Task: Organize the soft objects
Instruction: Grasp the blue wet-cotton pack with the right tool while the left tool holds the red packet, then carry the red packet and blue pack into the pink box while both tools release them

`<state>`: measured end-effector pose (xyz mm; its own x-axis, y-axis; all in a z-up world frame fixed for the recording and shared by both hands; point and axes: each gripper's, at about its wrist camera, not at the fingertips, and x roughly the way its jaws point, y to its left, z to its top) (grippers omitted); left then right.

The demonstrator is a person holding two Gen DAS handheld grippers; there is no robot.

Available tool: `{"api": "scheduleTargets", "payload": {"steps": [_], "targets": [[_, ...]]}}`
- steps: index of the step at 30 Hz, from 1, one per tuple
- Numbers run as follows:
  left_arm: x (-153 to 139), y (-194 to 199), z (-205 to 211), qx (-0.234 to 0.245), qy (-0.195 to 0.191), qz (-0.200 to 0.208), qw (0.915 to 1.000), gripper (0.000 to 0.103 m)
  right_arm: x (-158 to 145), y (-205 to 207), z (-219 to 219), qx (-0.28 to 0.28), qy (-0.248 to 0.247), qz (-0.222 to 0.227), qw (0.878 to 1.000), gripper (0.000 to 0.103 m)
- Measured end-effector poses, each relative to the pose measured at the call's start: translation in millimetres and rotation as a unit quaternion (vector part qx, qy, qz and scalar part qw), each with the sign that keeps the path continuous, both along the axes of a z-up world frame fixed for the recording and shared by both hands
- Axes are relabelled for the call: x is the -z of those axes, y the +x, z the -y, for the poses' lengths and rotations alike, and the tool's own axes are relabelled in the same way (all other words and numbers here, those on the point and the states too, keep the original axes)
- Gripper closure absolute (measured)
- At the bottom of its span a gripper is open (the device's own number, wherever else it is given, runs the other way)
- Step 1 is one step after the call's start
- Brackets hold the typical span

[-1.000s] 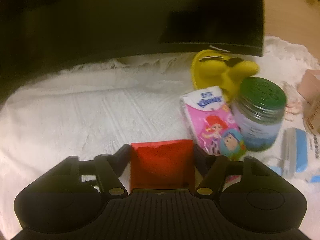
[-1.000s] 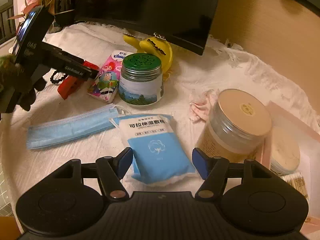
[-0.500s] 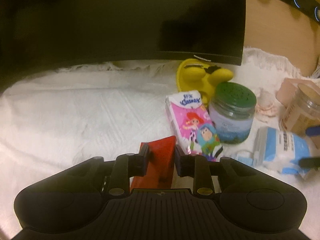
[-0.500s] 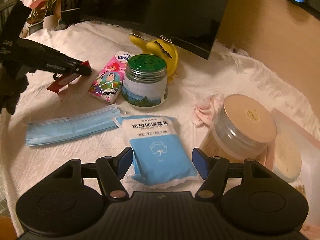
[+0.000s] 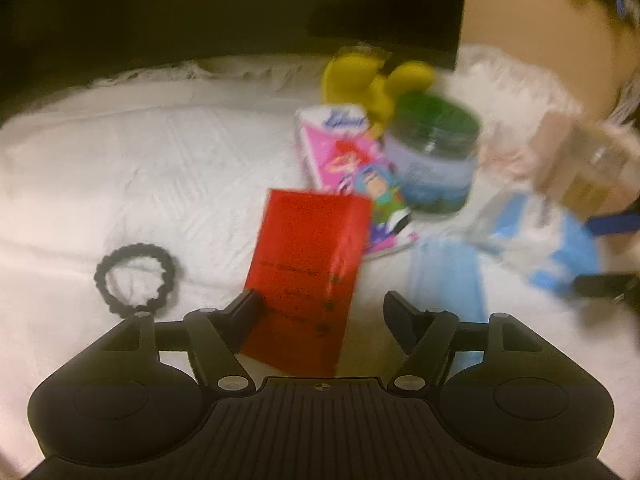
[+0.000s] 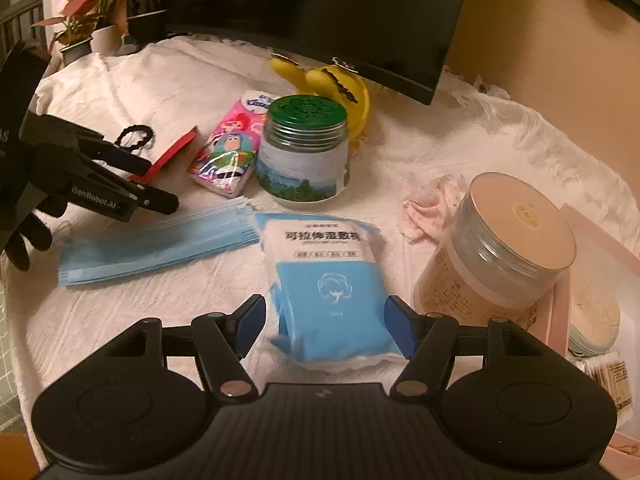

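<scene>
My left gripper (image 5: pixel 324 308) is open; a red packet (image 5: pixel 308 272) lies on the white cloth between its fingers, leaning toward the left finger. It also shows in the right wrist view (image 6: pixel 168 156), beside the left gripper (image 6: pixel 154 184). A cartoon tissue pack (image 5: pixel 352 176) lies just beyond it. My right gripper (image 6: pixel 326 318) is open around the near end of a blue cotton-pad pack (image 6: pixel 328 284). A stack of blue face masks (image 6: pixel 156 244) lies to its left. A black hair tie (image 5: pixel 134 278) lies left of the red packet.
A green-lidded jar (image 6: pixel 302 152), a yellow plush toy (image 6: pixel 332 84) and a dark monitor (image 6: pixel 320 12) stand behind. A tan-lidded jar (image 6: pixel 500 252), crumpled pink tissue (image 6: pixel 432 204) and a pink tray (image 6: pixel 592 280) sit at the right. Potted plants (image 6: pixel 84 24) stand far left.
My left gripper was shut on the red packet half a second ago; it has opened and pulled back, leaving the packet on the cloth. The right gripper has moved slightly closer over the blue pack.
</scene>
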<state>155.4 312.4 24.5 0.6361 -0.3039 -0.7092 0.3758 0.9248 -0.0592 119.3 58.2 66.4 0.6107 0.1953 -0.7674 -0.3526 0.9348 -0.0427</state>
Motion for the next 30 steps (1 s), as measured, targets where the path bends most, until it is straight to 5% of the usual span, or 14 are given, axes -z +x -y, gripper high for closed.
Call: {"api": "scheduleTargets", "payload": {"steps": [3, 15, 20, 23, 30], "targets": [[-9, -3, -11, -0.011, -0.012, 0.023, 0.9996, 0.031, -1, -4, 0, -0.001, -0.001, 0.001, 1.0, 0.037], [7, 29, -6, 0.021, 0.025, -0.012, 0.9994, 0.023, -7, 15, -11, 0.007, -0.002, -0.007, 1.0, 0.037], [4, 7, -10, 0.007, 0.014, -0.002, 0.9999, 0.041, 10, 40, -21, 0.026, -0.035, -0.035, 0.998, 0.037], [5, -4, -13, -0.004, 0.001, -0.009, 1.0, 0.044, 16, 44, -18, 0.037, -0.021, -0.061, 0.997, 0.051], [-40, -7, -14, -0.04, -0.021, 0.01, 0.9989, 0.047, -27, 34, -9, 0.028, 0.023, -0.04, 0.999, 0.054]]}}
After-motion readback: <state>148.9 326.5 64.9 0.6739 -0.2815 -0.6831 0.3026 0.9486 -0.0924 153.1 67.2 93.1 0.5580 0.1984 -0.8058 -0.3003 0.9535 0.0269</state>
